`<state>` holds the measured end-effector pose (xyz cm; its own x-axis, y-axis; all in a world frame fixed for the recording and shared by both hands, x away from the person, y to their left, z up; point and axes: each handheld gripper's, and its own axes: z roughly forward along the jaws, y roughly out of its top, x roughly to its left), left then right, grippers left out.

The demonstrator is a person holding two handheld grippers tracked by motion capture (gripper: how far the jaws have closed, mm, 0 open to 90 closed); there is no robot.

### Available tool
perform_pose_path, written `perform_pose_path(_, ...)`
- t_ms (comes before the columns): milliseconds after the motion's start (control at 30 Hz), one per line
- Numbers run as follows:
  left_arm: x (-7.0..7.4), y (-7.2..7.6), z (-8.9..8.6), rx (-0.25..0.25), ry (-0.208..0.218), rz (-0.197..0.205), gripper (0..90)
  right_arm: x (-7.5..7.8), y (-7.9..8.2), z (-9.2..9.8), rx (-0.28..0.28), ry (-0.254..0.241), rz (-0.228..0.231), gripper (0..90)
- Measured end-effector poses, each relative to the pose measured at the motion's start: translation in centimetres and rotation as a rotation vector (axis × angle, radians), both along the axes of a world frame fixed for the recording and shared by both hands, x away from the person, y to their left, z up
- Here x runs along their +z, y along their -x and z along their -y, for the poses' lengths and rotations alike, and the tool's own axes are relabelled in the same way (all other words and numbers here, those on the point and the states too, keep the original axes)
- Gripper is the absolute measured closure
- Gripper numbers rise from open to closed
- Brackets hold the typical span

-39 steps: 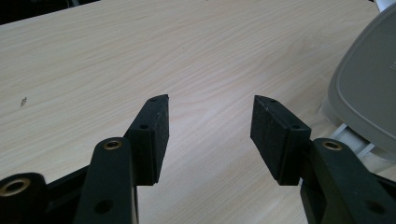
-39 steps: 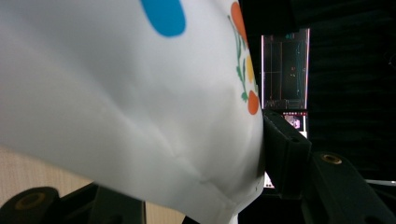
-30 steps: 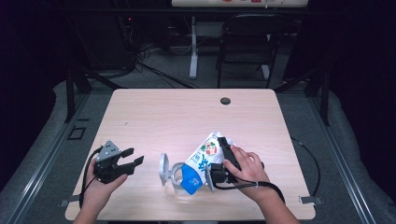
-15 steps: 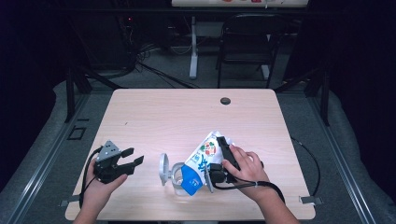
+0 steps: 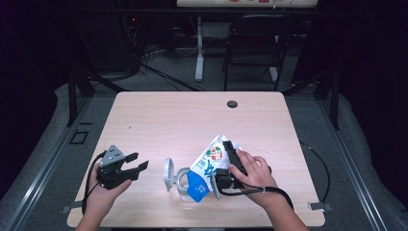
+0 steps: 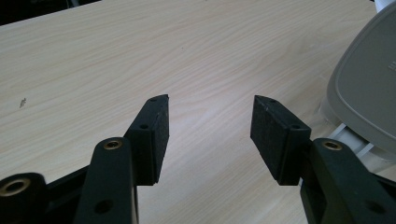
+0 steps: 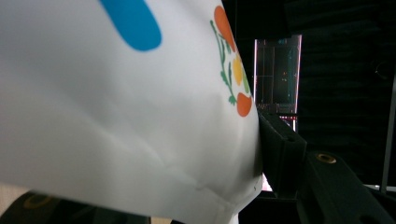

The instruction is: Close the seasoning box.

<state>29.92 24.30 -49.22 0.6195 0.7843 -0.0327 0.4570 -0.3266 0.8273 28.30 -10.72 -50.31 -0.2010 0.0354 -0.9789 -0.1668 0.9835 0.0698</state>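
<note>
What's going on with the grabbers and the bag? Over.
Left gripper open, empty. Right gripper clamped on white pouch, tilted into clear container. Nothing in the way.

The table (image 5: 183, 125) is evenly lit from above, the far room dark. Shadows are soft. The pouch (image 7: 116, 107) is blurred up close.

High view down over the table (image 5: 159, 120); two low close views, sharing its tabletop.
</note>
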Motion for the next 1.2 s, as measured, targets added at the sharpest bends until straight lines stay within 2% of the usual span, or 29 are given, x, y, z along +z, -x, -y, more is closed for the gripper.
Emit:
perform_pose_path(400, 0.02, 0.0, -0.05, 0.001, 0.0, 0.001, 47.8, 0.04, 0.0, -0.04, 0.004, 0.0, 0.001, 52.3)
perform_pose_path(433, 0.01, -0.01, -0.04, 0.003, 0.001, 0.003, 47.8, 0.08, 0.0, -0.06, 0.004, 0.003, 0.001, 52.3)
perform_pose_path(467, 0.04, 0.0, -0.06, 0.001, 0.0, 0.002, 47.8, 0.28, 0.19, -0.14, -0.018, 0.031, 0.01, 52.4)
perform_pose_path(533, 0.05, 0.0, -0.08, 0.002, 0.001, 0.002, 47.8, 0.11, 0.04, -0.08, 0.001, 0.006, 0.002, 52.4)
perform_pose_path(633, 0.04, -0.02, -0.08, 0.002, 0.0, 0.002, 47.8, 0.2, 0.07, -0.14, -0.002, 0.02, 0.007, 52.4)
perform_pose_path(1200, 0.11, 0.03, -0.1, 0.002, 0.001, 0.004, 47.8, 0.39, 0.11, -0.28, 0.002, 0.025, 0.011, 53.1)
